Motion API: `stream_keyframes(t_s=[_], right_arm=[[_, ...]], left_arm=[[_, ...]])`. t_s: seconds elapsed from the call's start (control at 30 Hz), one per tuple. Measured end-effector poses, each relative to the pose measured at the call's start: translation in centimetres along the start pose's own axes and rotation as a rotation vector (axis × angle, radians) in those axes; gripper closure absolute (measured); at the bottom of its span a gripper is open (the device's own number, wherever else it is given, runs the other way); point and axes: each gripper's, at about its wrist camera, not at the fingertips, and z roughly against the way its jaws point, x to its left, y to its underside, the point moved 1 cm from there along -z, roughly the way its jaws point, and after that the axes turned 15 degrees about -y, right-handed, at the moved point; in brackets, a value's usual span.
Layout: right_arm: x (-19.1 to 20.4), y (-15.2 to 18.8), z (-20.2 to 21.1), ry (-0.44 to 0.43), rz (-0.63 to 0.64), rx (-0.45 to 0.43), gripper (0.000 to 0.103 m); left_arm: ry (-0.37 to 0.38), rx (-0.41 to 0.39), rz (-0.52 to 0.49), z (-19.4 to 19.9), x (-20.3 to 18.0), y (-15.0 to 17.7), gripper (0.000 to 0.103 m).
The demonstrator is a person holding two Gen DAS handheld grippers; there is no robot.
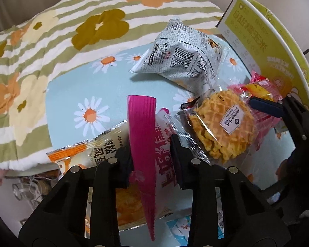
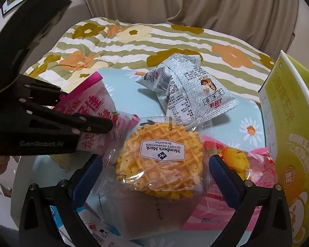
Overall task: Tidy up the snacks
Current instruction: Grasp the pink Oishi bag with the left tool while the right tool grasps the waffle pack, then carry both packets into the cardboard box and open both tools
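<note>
My left gripper (image 1: 150, 150) is shut on a pink and white snack bag (image 1: 146, 127) with red characters, its black fingers pinching the bag's edge. In the right wrist view the same bag (image 2: 88, 103) sits at the left under one of those fingers (image 2: 96, 124). My right gripper (image 2: 155, 160) stands open, its blue pads (image 2: 222, 170) on either side of a clear packet holding a round yellow waffle (image 2: 160, 160). The waffle packet (image 1: 222, 125) lies on the blue daisy cloth (image 1: 82, 86). A grey printed snack bag (image 2: 187, 94) lies just beyond it.
A tall yellow-green box (image 2: 288, 133) stands at the right edge. A pink packet with a yellow figure (image 2: 247, 164) lies against it. An orange and cream packet (image 1: 92, 146) lies under the pink bag. A striped floral quilt (image 2: 134, 41) covers the far side.
</note>
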Motion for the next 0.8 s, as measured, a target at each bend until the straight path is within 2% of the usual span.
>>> stream_keyframes(t_s=[0.53, 0.63, 0.8], right_arm=[[0.2, -0.6, -1.9, 0.008, 0.016, 0.007, 0.002], [0.3, -0.4, -1.9, 0.026, 0.031, 0.007, 0.015], [0.2, -0.2, -1.1, 0.022, 0.028, -0.009, 0.025]], left_arm=[[0.027, -0.008, 0.057, 0.7, 0.5, 0.8, 0.077], [0.029, -0.013, 0.055, 0.9, 0.3, 1.0, 0.078], [0.029, -0.021, 0.050, 1.3, 0.1, 1.2, 0.078]])
